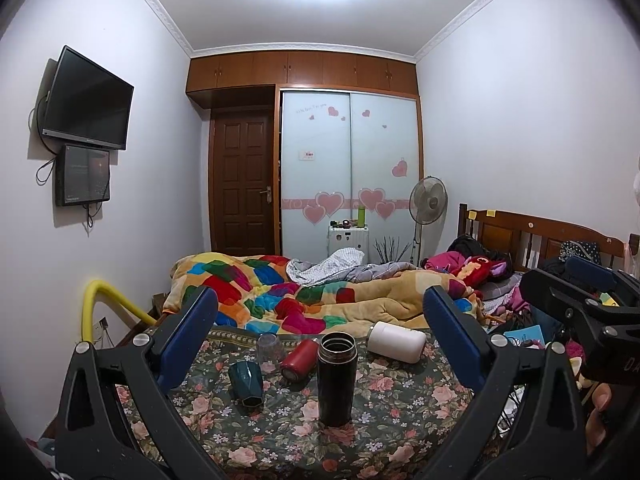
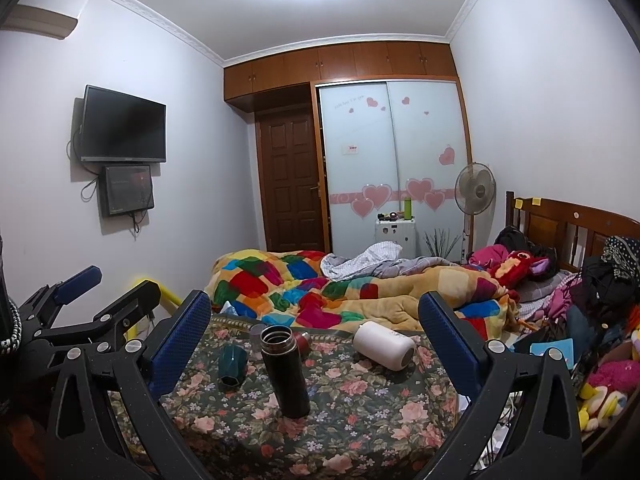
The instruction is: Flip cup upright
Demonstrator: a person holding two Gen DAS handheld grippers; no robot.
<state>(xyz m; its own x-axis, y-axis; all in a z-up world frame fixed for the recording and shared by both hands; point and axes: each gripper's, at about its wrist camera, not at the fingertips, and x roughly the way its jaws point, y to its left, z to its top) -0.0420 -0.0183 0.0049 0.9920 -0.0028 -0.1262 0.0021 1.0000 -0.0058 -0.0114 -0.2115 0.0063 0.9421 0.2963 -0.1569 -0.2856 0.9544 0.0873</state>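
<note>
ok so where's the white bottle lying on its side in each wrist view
Left wrist: the white bottle lies right of centre at the table's far edge, behind and right of the upright black flask.
Right wrist: the white bottle is near centre, right of the black flask.
Shared landmark: the black flask.

Left gripper (image 1: 320,316) and right gripper (image 2: 314,316) apparently hover side by side, jaws spread.

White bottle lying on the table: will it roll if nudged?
Likely, since the white bottle lies on its side and looks round. The flowered tablecloth may slow it. It looks smooth, so possibly slippery for the open right gripper.
</note>
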